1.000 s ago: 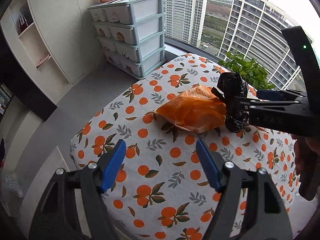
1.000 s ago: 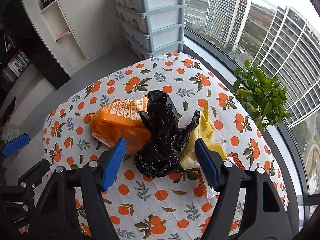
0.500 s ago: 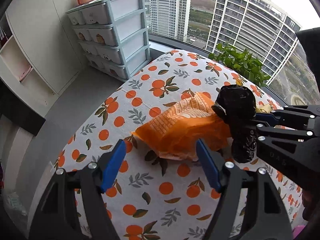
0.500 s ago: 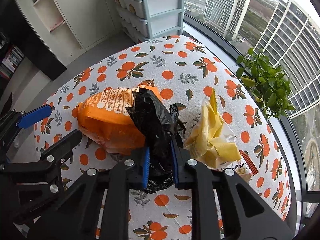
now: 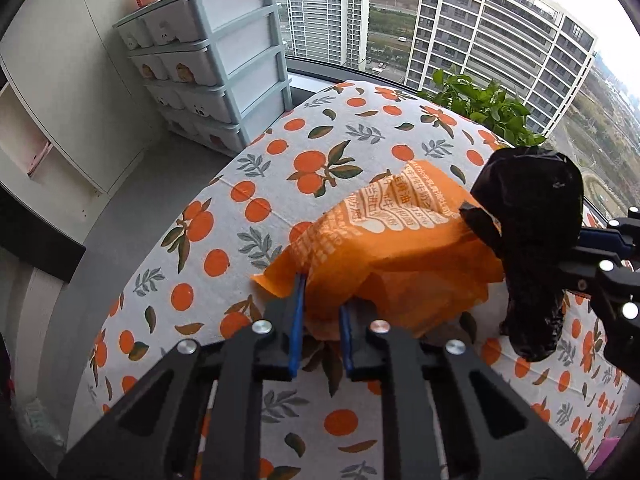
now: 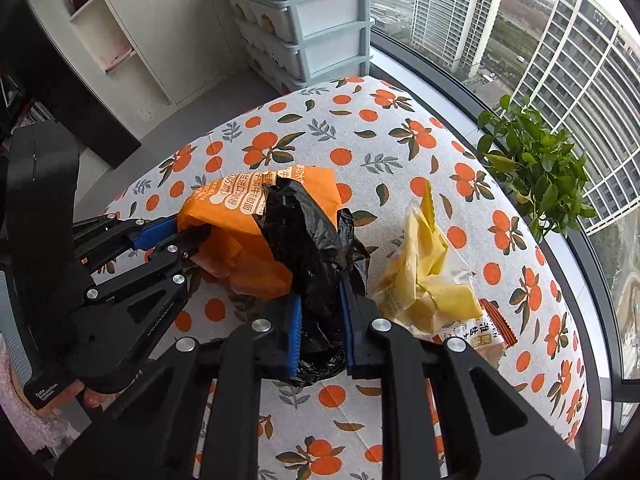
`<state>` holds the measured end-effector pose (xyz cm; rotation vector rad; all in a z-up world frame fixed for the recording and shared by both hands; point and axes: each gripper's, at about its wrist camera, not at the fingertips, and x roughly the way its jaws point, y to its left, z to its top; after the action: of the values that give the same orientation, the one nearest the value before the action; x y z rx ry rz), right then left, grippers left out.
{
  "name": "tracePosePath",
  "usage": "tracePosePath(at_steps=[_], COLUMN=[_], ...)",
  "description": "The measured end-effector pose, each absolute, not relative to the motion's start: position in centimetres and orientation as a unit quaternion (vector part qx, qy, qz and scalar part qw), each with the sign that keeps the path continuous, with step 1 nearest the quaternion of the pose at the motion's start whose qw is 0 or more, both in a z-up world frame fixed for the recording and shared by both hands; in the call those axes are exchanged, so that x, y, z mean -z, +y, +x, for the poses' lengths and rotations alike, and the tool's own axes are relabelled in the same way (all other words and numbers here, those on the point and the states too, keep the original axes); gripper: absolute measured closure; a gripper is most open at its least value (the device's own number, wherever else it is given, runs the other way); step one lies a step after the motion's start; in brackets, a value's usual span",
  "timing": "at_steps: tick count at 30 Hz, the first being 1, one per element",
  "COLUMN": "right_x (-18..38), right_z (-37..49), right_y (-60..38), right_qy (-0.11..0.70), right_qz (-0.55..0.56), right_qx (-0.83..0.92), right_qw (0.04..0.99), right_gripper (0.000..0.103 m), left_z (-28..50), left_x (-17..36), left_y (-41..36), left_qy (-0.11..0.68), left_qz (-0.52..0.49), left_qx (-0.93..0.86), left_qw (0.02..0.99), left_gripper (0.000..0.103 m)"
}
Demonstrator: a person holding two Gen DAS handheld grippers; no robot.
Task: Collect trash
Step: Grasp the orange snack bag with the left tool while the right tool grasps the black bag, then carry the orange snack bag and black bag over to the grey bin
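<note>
**Op:** I have both tongs loaded. Left gripper point(image 5: 320, 312) has just been closing and now pinches the near corner of the orange wrapper point(image 5: 384, 248). Right gripper point(image 6: 320, 320) clamps the black bag point(image 6: 312, 248) mid-body; its jaws closed on it within the last second.

**Eng:** Where's the trash relative to the tongs?

**Op:** Orange wrapper runs forward from my left tips and butts against the black bag, which hangs crumpled in my right jaws. Yellow wrapper point(image 6: 428, 276) lies loose just right of the right tips, untouched.

**Eng:** How do you do this step well?

**Op:** My read: the bag is bunched shut, so I'd need its mouth open before the wrapper goes in. Left grip is on thin film near an edge, so I'd lift slowly and avoid jerking or it may slip out.

**Eng:** Clearance?

**Op:** Tablecloth point(image 6: 360, 128) ahead of both tips is bare. Table edge curves off to the left, floor below. Plant point(image 6: 540, 176) sits right of the far edge by the window; drawer unit point(image 5: 216, 64) stands well beyond.
</note>
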<state>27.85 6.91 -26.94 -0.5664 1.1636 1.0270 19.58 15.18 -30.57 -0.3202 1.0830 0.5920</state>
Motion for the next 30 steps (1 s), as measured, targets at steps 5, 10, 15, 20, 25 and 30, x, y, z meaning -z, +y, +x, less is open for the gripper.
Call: tracePosePath(at_steps=[5,10,15,20,25,30], right_x=[25.2,22.8,20.8,20.1,20.2,21.0], right_z=[27.3,26.5,26.0,25.9,26.4,27.4], right_y=[6.2,4.8,2.0,-2.7,-9.7,-18.4], right_qy=[0.510,0.500,0.494,0.494,0.504,0.516], right_qz=[-0.243,-0.232,-0.219,-0.210,-0.199,-0.188], right_qx=[-0.469,-0.482,-0.486,-0.478,-0.461,-0.439], right_qw=[0.679,0.681,0.687,0.695,0.702,0.711], right_gripper=[0.088,0.088,0.088,0.088,0.088,0.088], left_z=[18.0,16.0,13.4,11.4,10.9,12.2], left_x=[29.3,27.5,25.4,23.8,22.7,22.7], left_y=[15.4,14.8,12.7,8.2,1.2,-8.0], left_qy=[0.499,0.495,0.495,0.506,0.524,0.541], left_qz=[-0.151,-0.151,-0.150,-0.148,-0.143,-0.140], left_qx=[-0.295,-0.317,-0.338,-0.349,-0.348,-0.337], left_qw=[0.800,0.795,0.786,0.775,0.764,0.758], left_gripper=[0.090,0.090,0.090,0.090,0.090,0.090])
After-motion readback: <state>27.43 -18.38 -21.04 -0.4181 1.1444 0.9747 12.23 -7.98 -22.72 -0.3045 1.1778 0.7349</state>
